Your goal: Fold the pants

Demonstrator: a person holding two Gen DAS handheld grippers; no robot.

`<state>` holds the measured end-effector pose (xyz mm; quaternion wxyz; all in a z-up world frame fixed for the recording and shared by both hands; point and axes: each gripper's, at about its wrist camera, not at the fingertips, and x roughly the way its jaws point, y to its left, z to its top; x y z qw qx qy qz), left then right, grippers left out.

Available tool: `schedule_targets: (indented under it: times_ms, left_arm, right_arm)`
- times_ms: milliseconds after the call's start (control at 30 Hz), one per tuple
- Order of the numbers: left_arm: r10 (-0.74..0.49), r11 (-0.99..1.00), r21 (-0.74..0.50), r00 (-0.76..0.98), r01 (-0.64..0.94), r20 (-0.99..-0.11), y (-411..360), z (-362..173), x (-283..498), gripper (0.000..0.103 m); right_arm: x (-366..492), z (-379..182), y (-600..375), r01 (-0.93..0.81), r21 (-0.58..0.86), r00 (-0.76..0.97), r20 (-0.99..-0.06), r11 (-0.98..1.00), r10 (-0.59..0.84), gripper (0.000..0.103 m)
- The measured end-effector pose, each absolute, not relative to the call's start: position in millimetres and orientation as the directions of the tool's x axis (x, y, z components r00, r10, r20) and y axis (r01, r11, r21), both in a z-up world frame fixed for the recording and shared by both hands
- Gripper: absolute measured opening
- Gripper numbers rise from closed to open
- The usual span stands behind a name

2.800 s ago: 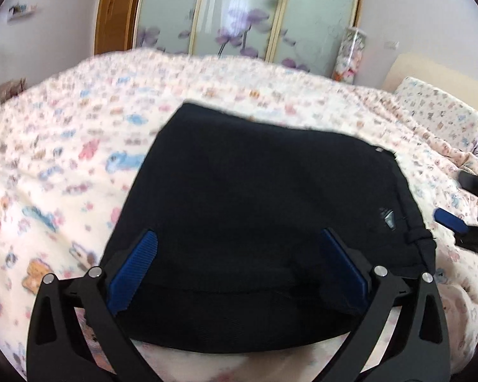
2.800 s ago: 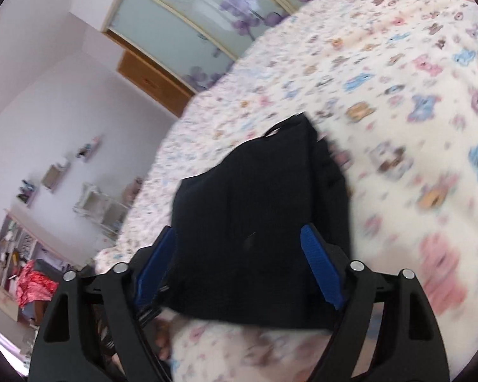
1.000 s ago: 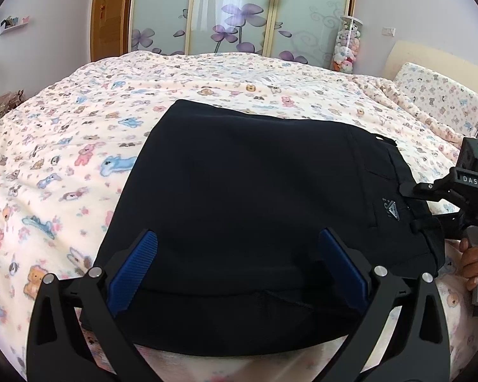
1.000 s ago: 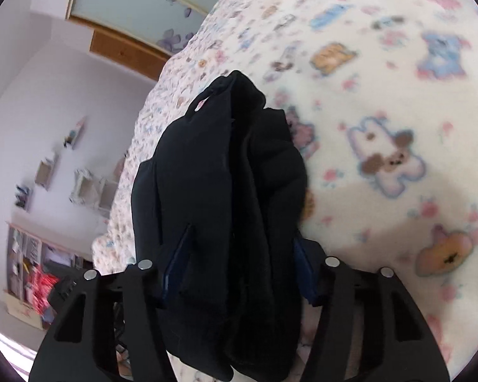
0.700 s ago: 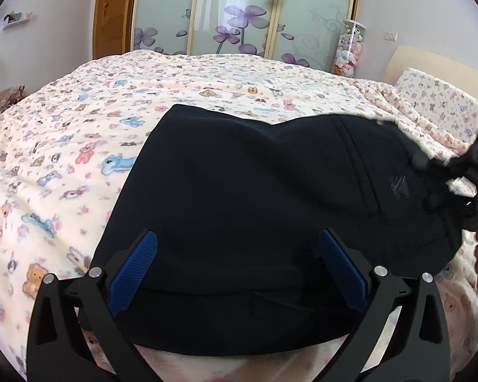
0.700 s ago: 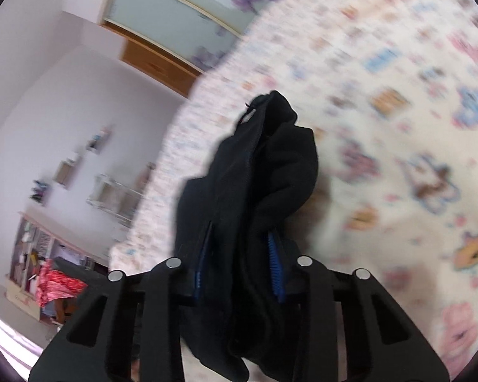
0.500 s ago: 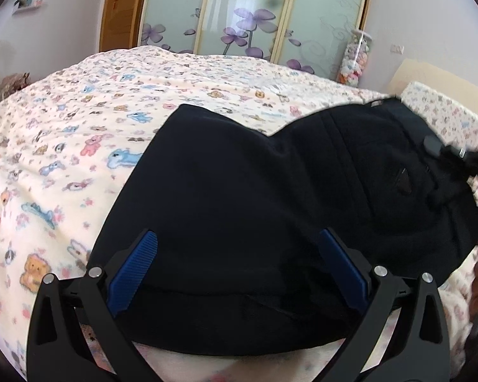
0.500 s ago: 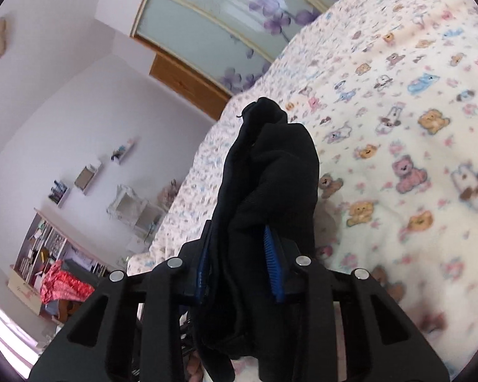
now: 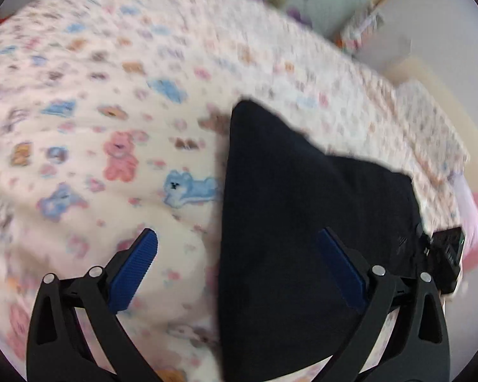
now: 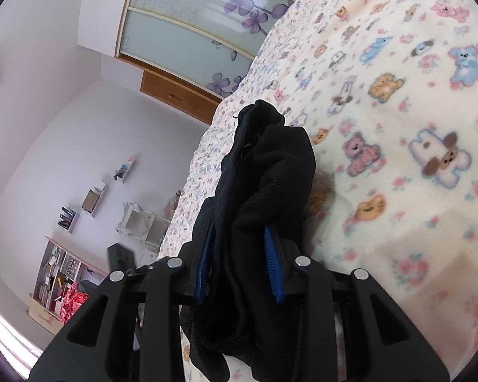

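Black folded cloth pants (image 10: 264, 191) are pinched in your right gripper (image 10: 239, 264) (bunched between its blue pads), lifted off the teddy-bear print blanket (image 10: 398, 111). Your left gripper (image 9: 235, 264) is spread wide, with the pants (image 9: 302, 222) at its 2 o'clock.

A bedspread (image 10: 398, 102) printed with cartoon bears and dogs is covering the bed. Beyond the bedspread, a wardrobe (image 10: 200, 25) with frosted flower-patterned doors is standing against the wall. Left of the bedspread, small wall shelves (image 10: 94, 202) are hanging above a cluttered bookcase (image 10: 57, 273).
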<state>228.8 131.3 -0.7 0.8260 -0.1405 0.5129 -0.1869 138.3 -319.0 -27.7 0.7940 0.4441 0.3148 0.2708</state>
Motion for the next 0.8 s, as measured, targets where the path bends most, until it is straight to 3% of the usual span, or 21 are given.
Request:
schedule_targets:
  times_ms: [100, 167, 300, 400, 467, 500, 567, 700, 800]
  left_arm:
    - [-0.530, 0.848, -0.493, 0.328, 0.195, -0.782, 123, -13, 244, 0.089]
    - [-0.595, 0.804, -0.562, 0.283, 0.196, -0.752, 119, -20, 250, 0.088]
    - [-0.614, 0.789, -0.593, 0.241, 0.163, -0.751, 106, -37, 254, 0.088]
    - [-0.657, 0.748, -0.655, 0.265, 0.109, -0.706, 110, -39, 254, 0.071]
    - [-0.645, 0.755, -0.650, 0.280, 0.087, -0.711, 112, -37, 252, 0.061]
    - [-0.628, 0.768, -0.634, 0.292, 0.088, -0.721, 110, -34, 248, 0.055]
    - [-0.611, 0.781, -0.618, 0.310, 0.089, -0.728, 108, -28, 243, 0.047]
    - [-0.582, 0.801, -0.593, 0.336, 0.082, -0.740, 106, -22, 239, 0.031]
    - [-0.572, 0.807, -0.585, 0.353, 0.081, -0.740, 111, -19, 236, 0.019]
  right_arm:
    - [138, -33, -324, -0.142, 0.886, 0.648, -0.254, 0.442, 0.718, 0.032]
    - [137, -36, -327, -0.138, 0.891, 0.646, -0.251, 0.433, 0.721, 0.032]
    - [136, -35, -327, -0.137, 0.888, 0.646, -0.255, 0.439, 0.719, 0.032]
    - [135, -36, -328, -0.117, 0.877, 0.652, -0.286, 0.466, 0.703, 0.034]
    - [135, -37, -328, -0.089, 0.863, 0.654, -0.326, 0.498, 0.682, 0.042]
    - [136, -38, -328, -0.072, 0.855, 0.651, -0.350, 0.514, 0.673, 0.051]
    - [137, -39, -327, -0.054, 0.842, 0.644, -0.382, 0.537, 0.663, 0.055]
    - [139, -43, -321, -0.037, 0.813, 0.625, -0.435, 0.581, 0.648, 0.054]
    - [138, -45, -324, -0.044, 0.828, 0.632, -0.410, 0.559, 0.657, 0.038]
